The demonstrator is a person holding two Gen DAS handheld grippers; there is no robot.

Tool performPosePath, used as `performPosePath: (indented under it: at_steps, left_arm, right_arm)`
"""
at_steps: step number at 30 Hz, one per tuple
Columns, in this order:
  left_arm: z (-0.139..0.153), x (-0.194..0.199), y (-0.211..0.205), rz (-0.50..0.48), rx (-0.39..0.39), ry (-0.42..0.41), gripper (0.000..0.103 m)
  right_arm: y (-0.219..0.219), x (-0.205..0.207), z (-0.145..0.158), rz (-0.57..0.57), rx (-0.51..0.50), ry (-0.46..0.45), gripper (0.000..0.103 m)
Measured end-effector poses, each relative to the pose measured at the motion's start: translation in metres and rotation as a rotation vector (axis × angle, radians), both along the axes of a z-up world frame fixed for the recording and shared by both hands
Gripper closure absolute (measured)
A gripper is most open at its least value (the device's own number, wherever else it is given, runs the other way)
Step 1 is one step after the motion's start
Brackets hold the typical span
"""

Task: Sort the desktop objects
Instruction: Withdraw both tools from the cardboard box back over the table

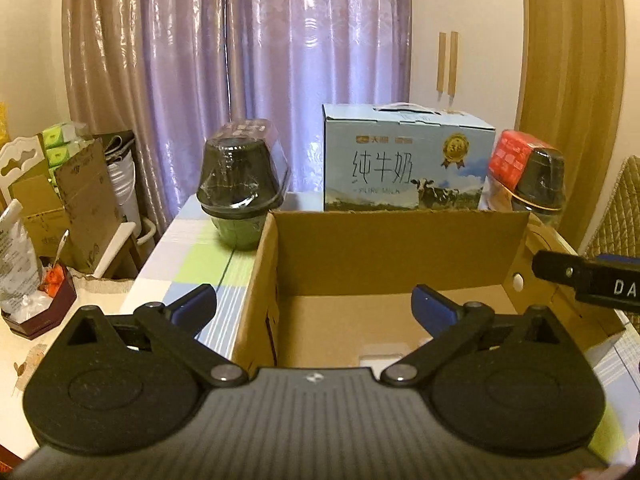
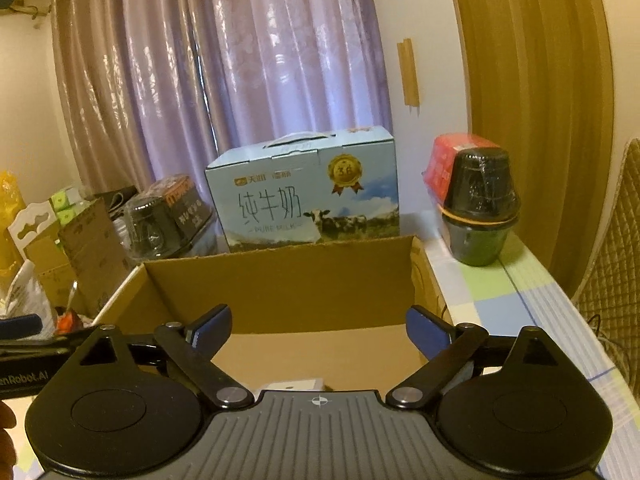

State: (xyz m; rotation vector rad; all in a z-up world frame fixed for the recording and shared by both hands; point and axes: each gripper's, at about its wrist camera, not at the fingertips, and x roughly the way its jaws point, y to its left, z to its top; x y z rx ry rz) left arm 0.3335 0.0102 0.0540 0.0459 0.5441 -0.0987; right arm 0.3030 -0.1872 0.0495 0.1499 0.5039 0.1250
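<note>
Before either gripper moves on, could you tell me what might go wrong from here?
Both grippers, left and right, hang open over the cardboard box, close together, so they might collide. The wrapped cup stacks look top-heavy and could tip if nudged. The one beside the red pack stands near the table edge.

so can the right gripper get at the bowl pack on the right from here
Probably yes. The right gripper is open and empty over the cardboard box, and the bowl pack stands beyond the box's right wall with bare table beside it.
</note>
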Motion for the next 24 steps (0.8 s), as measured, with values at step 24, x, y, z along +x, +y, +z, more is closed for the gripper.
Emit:
performPosePath:
  at_steps: [24]
  left_arm:
    - [0.011, -0.118, 0.044, -0.058, -0.007, 0.033, 0.001]
  right_arm:
    - [-0.02, -0.132, 0.003, 0.034, -0.021, -0.017, 0.008]
